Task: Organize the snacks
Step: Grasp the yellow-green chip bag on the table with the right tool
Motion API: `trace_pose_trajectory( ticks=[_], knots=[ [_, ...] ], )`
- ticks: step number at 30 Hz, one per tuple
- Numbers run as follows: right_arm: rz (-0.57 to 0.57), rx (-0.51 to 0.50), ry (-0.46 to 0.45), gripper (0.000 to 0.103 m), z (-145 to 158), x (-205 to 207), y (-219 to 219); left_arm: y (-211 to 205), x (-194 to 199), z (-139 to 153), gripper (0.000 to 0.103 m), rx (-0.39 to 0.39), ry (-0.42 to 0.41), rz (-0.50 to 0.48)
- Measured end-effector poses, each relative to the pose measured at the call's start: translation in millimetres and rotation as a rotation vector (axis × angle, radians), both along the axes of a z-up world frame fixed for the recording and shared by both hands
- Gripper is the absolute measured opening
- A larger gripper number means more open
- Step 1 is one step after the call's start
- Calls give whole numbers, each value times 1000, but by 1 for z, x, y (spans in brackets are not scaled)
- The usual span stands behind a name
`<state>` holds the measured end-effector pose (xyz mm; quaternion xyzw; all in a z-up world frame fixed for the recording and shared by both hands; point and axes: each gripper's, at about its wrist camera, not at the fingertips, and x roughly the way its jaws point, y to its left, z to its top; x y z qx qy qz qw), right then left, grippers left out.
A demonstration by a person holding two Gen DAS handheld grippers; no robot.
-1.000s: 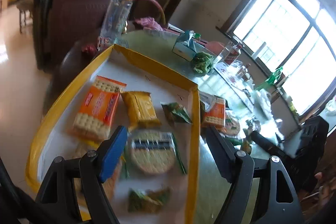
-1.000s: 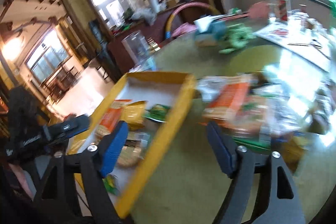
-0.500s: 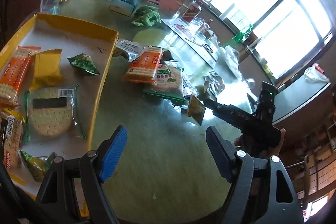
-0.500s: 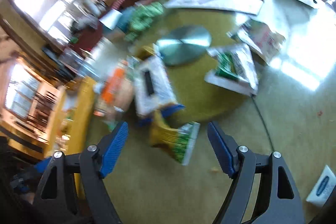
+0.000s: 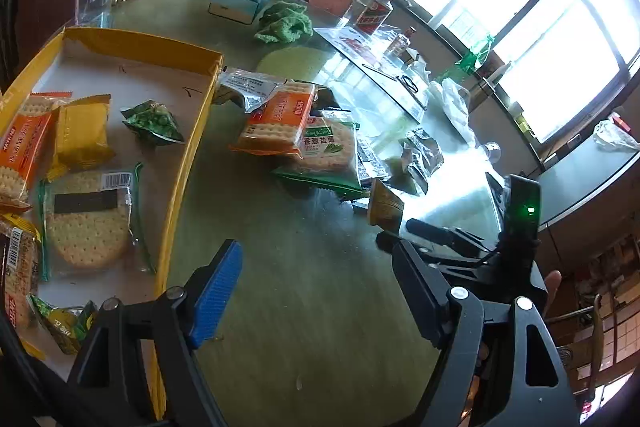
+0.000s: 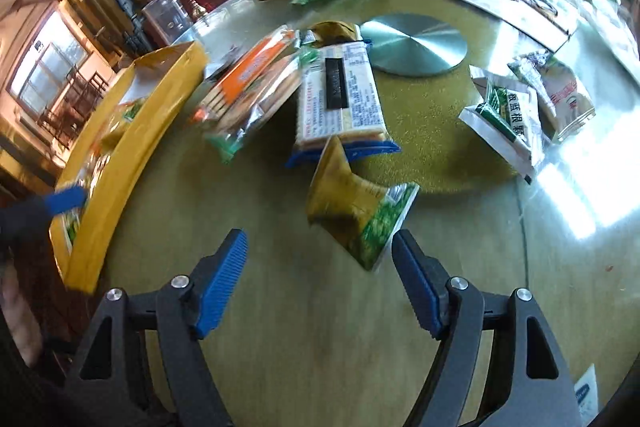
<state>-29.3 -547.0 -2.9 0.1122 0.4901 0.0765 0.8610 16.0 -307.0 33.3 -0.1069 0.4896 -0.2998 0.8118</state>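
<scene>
Some snacks already lie in the yellow tray [image 5: 188,155] at the table's left edge, but a pile of packets [image 5: 304,135] waits in the middle of the table. The right gripper [image 6: 320,279] is wide open and holds nothing, with a small green-and-gold packet [image 6: 356,207] lying near its tips. The left gripper [image 5: 316,291] is open and empty too

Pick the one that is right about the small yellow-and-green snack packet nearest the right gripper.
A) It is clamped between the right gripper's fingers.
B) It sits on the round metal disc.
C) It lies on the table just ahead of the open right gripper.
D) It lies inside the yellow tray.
C: the yellow-and-green packet lies on the table just ahead of the open right gripper, outside the yellow tray and off the metal disc.
</scene>
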Motion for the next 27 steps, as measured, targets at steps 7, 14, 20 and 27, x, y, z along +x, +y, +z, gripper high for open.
trace_pose_trajectory(
  ticks=[7, 14, 20, 27],
  knots=[
    [-56, 52, -47, 76, 9, 23, -12, -4, -7, 1, 77, -3, -7, -15],
    [23, 77, -51, 76, 0, 31, -12, -3, -9, -1, 77, -3, -8, -16],
    [94, 47, -37, 76, -5, -5, -2, -3, -8, -6, 77, -9, -2, -10],
    [-74, 83, -10, 55, -8, 15, -9, -3, -12, -5, 77, 6, -14, -13]
  ],
)
